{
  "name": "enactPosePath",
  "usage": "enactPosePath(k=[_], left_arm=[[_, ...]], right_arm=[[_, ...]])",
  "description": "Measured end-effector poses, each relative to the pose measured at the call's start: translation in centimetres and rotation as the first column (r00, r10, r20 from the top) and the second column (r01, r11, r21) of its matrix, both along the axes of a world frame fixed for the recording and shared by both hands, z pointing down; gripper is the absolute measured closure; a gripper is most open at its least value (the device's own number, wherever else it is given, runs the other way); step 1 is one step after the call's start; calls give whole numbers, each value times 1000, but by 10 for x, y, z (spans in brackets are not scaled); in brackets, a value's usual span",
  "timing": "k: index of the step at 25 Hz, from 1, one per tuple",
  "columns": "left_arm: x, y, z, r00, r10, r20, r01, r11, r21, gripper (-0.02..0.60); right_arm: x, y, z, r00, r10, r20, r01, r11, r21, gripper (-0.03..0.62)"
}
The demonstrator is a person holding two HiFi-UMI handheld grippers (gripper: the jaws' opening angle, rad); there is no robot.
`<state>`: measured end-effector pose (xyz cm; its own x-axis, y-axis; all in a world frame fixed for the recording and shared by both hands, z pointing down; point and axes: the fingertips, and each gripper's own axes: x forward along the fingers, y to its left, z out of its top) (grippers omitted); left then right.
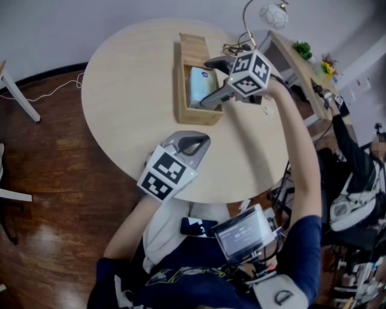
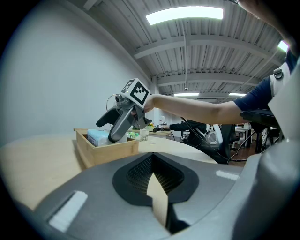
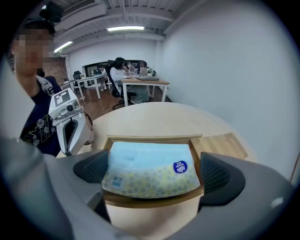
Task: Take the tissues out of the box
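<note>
A long wooden box [image 1: 192,106] lies on the round table [image 1: 120,90], holding a pale blue tissue pack [image 1: 199,83] printed with yellow dots. My right gripper [image 1: 208,101] dips into the near end of the box. In the right gripper view its jaws stand open [image 3: 154,180] on either side of the pack [image 3: 150,168], with the box wall [image 3: 154,199] below. My left gripper [image 1: 196,143] rests low by the table's near edge, shut and empty. The left gripper view shows its closed jaws [image 2: 158,187], with the box [image 2: 110,149] and the right gripper [image 2: 119,123] beyond.
A white lamp [image 1: 272,15] and cables stand at the table's far side. A desk with plants [image 1: 304,54] and a seated person [image 1: 356,175] are to the right. People sit at desks [image 3: 124,70] across the room. The floor is dark wood [image 1: 48,181].
</note>
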<state>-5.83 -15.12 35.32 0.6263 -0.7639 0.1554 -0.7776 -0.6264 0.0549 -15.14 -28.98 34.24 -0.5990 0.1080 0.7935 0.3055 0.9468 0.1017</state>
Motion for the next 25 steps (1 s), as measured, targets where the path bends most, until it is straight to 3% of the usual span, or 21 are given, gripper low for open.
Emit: enactPosePath(k=[4,8,15,25], left_arm=[[0,0,1,1000,2,-1,-2,1000,0,580],[2,0,2,1000,6,0,-6,1000,-1,580],[4,2,1,1000,13,-2,-13,1000,1,579],[0,4,2,1000,13,-2,-13,1000,0,580]], right_arm=[[-3,-6,7,997,12,-73,-12,1000,-2,7],[-2,-11,17,986,63,-157,-73,995,-61,6],[-2,-14,25,952,79,-295,-103,992,-69,6],[-14,-7,29,951,61,-302,-91,992,-87,6]])
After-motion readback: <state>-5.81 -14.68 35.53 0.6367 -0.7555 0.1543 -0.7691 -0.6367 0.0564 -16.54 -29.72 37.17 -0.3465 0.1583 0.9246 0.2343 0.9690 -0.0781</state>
